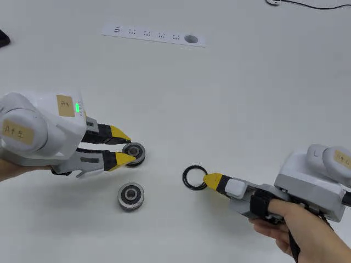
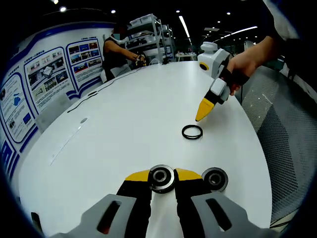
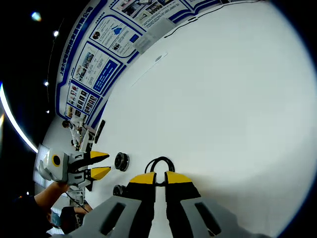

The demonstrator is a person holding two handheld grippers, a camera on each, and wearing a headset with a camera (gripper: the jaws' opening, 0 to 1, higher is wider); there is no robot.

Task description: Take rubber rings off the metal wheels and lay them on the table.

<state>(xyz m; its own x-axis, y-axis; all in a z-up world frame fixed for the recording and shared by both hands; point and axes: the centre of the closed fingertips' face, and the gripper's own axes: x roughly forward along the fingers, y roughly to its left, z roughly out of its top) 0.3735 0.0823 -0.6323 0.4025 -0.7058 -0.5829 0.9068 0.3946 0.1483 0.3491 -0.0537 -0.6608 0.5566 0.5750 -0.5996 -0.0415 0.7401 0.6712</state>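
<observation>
My left gripper (image 1: 127,149) is shut on a small metal wheel (image 1: 135,153) just above the white table; the wheel (image 2: 162,178) sits between its yellow tips. A second wheel (image 1: 131,196) with a dark rim lies flat on the table just below it, to the right of the jaws as wheel (image 2: 215,178). A loose black rubber ring (image 1: 194,177) lies flat mid-table. My right gripper (image 1: 211,179) has its narrow yellow tips closed on the ring's near edge (image 3: 159,164). The right gripper (image 2: 200,116) also appears with the ring (image 2: 192,132).
A white power strip (image 1: 153,34) lies across the far side of the table. A black cable (image 1: 307,4) runs at the far right corner. The table edge (image 2: 257,148) drops off to the right in the left gripper view. A person (image 2: 116,47) stands at the far end.
</observation>
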